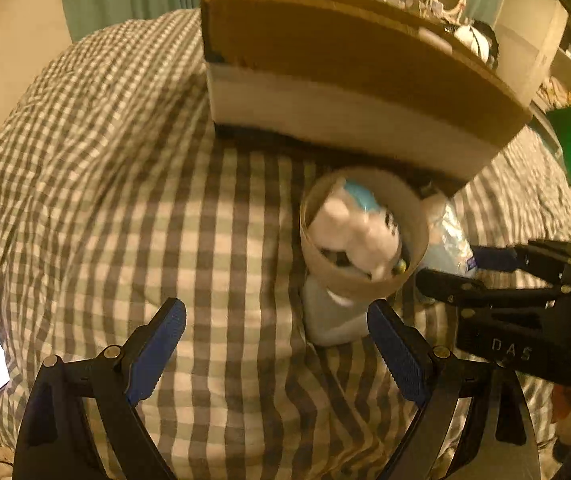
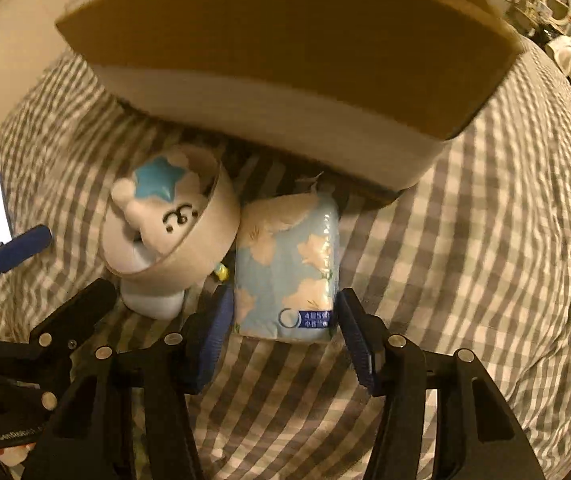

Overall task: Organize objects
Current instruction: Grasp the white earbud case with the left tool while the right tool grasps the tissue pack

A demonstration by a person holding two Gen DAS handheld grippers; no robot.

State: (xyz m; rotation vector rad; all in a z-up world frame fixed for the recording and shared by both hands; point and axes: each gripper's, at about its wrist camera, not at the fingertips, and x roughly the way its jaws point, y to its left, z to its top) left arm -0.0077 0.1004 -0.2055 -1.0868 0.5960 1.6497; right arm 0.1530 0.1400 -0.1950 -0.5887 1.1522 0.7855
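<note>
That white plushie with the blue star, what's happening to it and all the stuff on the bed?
A person is tidying with a gripper in each hand. The plushie sits untouched inside a tape ring on the checkered blanket, in front of a cardboard box. The right gripper is open, its fingers on either side of a blue tissue pack, not squeezing it. The left gripper is open too and holds nothing.
</note>
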